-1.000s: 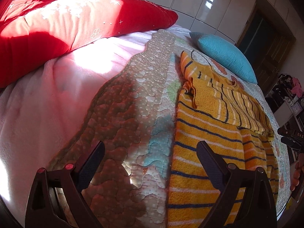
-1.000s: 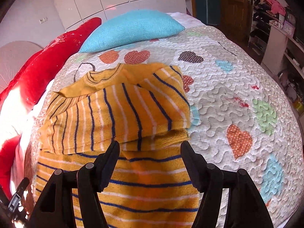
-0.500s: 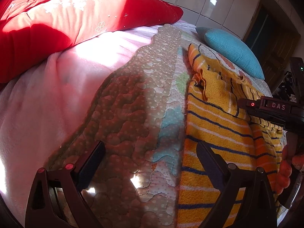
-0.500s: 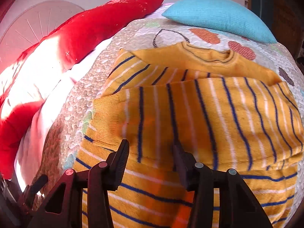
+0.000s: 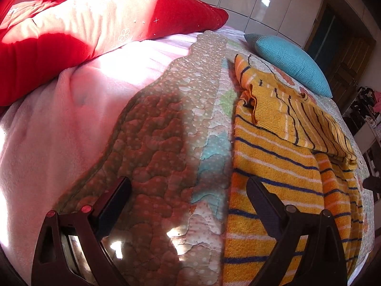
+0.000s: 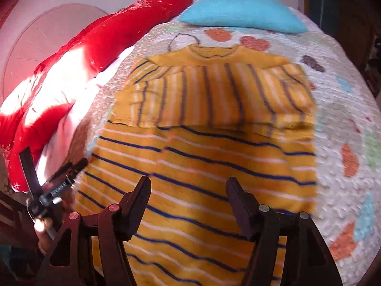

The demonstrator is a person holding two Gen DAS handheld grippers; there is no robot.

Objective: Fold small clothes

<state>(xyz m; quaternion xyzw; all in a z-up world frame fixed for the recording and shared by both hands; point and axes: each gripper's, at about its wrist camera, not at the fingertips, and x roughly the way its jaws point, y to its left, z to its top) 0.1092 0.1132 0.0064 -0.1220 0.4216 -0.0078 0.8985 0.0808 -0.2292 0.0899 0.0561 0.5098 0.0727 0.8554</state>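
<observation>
The sweater (image 6: pixel 202 147), yellow with navy and white stripes, is lying flat on the quilt (image 6: pixel 343 109) of the bed, its collar toward the headboard and both sleeves folded across the chest so their stripes are running crosswise to those of the body. In the left wrist view the sweater (image 5: pixel 273 166) is sitting along the right part of the quilt (image 5: pixel 166 131), with a sleeve cuff lying on top of it.

The right claw (image 6: pixel 188 202) is hovering over the lower body of the sweater; its jaws are opening, moderately wide, with nothing gripped between them. The left claw (image 5: pixel 188 205) is standing wide open over the quilt's shaded border, its right finger over the sweater's edge, and it is holding nothing. In the right wrist view the left claw (image 6: pixel 71 166) is showing at the left edge, beside the sweater's hem, carried by a hand (image 6: pixel 44 236).

A red pillow (image 5: pixel 83 35) is resting along the far left, on a pink blanket (image 5: pixel 59 131) that is lying next to the quilt. A blue cushion (image 6: pixel 243 12) is sitting beyond the collar, just apart from it. Nothing is lying on the sweater or blocking either claw.
</observation>
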